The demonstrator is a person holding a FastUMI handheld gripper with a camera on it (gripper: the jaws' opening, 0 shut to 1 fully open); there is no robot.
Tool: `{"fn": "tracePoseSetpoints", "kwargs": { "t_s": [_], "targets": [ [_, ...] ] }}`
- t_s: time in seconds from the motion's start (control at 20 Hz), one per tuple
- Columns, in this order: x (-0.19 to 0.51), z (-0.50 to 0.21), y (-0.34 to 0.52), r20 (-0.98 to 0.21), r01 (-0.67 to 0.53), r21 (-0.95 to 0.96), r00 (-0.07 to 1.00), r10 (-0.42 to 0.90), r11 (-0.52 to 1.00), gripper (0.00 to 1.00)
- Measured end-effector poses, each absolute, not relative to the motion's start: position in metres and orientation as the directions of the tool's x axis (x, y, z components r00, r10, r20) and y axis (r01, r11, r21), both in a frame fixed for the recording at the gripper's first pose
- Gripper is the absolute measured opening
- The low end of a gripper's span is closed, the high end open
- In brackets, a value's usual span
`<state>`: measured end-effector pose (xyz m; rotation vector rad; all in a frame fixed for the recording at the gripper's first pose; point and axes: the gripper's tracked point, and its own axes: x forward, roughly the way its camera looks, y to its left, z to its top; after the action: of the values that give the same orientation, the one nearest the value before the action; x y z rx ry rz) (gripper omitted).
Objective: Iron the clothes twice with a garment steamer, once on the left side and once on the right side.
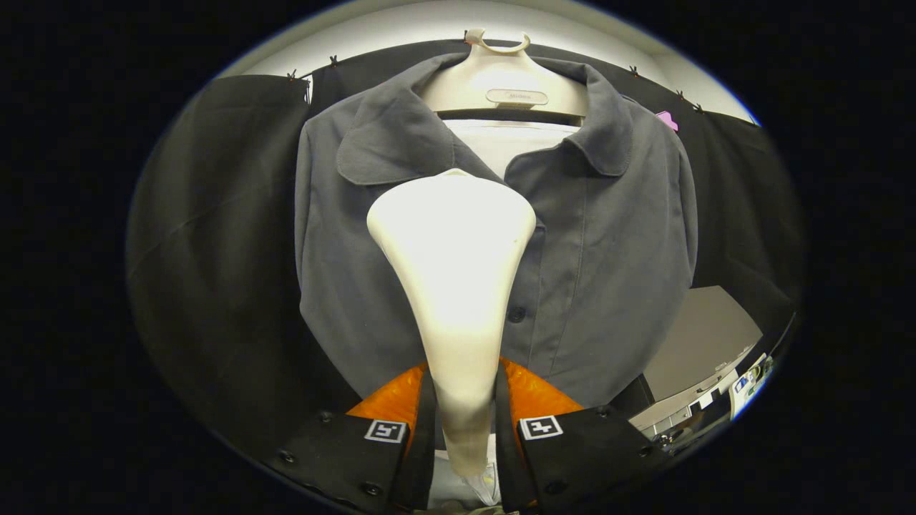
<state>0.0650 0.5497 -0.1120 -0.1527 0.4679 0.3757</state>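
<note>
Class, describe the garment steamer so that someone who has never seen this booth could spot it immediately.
Find the dark grey collared shirt hanging on a cream plastic hanger before the black cloth wall. In front of its buttoned middle stands the cream, glossy garment steamer, its narrow handle clamped between the gripper jaws. Its wide rounded head sets it apart.

My claw (464, 411) squeezes the thin neck of the white steamer (452, 250). Both fingers (422, 422) press on it, one on each side. The steamer's wide head points up and sits against the front of the gray shirt (601, 272), near the middle by the buttons. The shirt hangs on a cream hanger (501, 79), with its collar open at the top. A black cloth wall (215, 250) hangs behind the shirt. Off to the right, past the shirt, I see a pale surface (705, 343).
</note>
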Motion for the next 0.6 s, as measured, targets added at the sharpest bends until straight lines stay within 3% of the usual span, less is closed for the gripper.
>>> {"fn": "tracePoseSetpoints", "kwargs": {
  "t_s": [0.6],
  "targets": [
    [0.061, -0.177, 0.562, -0.569, -0.413, -0.062, 0.763, 0.308, 0.909, 0.44]
  ]
}}
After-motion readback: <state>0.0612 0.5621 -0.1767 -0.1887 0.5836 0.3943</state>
